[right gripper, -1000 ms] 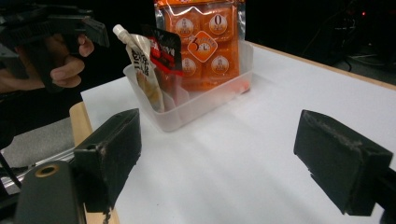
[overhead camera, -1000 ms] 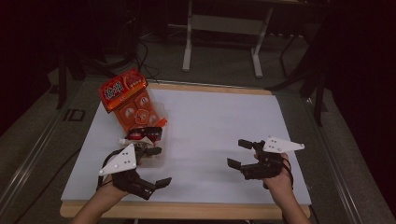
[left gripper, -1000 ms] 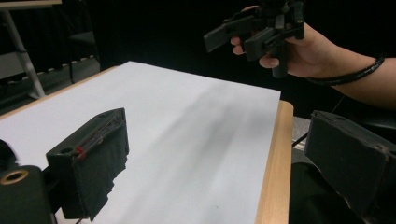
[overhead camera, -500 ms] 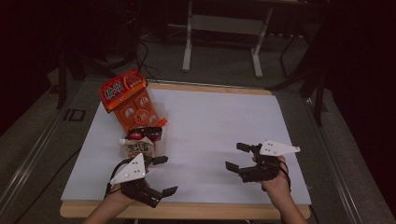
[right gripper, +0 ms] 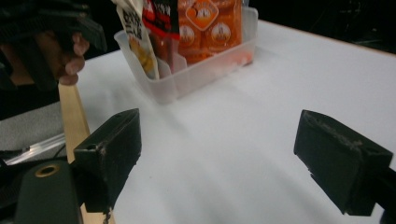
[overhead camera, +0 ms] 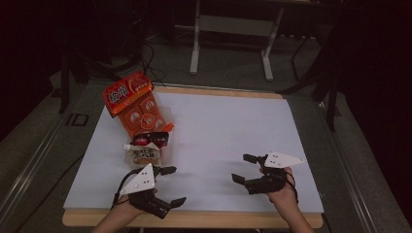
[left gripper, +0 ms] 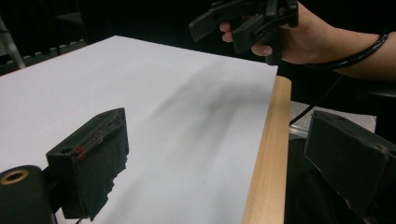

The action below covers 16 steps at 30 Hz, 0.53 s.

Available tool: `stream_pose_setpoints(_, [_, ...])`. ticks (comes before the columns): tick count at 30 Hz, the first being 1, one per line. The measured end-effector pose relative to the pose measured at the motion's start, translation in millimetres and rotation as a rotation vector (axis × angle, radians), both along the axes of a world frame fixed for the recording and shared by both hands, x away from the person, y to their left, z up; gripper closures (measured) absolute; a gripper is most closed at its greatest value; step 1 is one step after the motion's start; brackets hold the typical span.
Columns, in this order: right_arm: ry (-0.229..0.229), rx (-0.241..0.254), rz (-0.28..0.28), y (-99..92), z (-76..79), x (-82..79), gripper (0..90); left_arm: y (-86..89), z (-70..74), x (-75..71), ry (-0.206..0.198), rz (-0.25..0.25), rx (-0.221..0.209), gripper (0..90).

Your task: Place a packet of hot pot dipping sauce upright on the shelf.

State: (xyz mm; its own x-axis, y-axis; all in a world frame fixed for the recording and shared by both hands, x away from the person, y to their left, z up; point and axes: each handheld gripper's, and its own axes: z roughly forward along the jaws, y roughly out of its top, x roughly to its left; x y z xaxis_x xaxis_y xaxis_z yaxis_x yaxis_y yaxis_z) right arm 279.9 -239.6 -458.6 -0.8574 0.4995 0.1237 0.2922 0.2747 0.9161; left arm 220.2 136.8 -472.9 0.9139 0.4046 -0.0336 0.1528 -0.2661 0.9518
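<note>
A clear plastic bin point(right gripper: 187, 80) stands on the left of the white table point(overhead camera: 218, 131), tilted toward the back. It holds an orange snack pack point(overhead camera: 137, 108), a red-and-black packet point(overhead camera: 150, 139) and a pale pouch point(overhead camera: 143, 155). My left gripper point(overhead camera: 172, 185) hovers open just in front of the bin, near the table's front edge, with nothing between its jaws. In the left gripper view, the left gripper point(left gripper: 219, 163) spans the wooden table edge point(left gripper: 264, 154). My right gripper point(overhead camera: 244, 168) is open and empty at the front right, and in its own view the right gripper point(right gripper: 219, 154) faces the bin.
A white sheet covers the table, with wide free space in the middle and at the back right. Beyond the far edge, the legs of a metal stand point(overhead camera: 197, 48) rest on the dark floor. The right hand's gripper point(left gripper: 247, 18) appears ahead in the left gripper view.
Both grippers have drawn back a little toward the near table edge. The left one has also shifted slightly right, away from the bin. Both stay open.
</note>
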Motion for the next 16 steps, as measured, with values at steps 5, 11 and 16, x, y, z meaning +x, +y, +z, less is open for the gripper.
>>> stream_pose_setpoints(5, [0.007, -0.017, -0.006, -0.3, -7.8, 1.5, 15.0, -2.4, -5.8, 0.2, 0.009, -0.005, 0.017, 6.8])
stream_pose_setpoints(11, [0.011, -0.014, -0.012, -1.5, -9.7, 2.2, 14.9, -4.0, -8.4, 0.3, 0.015, -0.011, 0.022, 6.8])
stream_pose_setpoints(16, [0.013, -0.015, -0.009, -0.7, -11.0, 2.8, 15.0, -5.0, -9.7, 0.7, 0.015, -0.013, 0.018, 6.9])
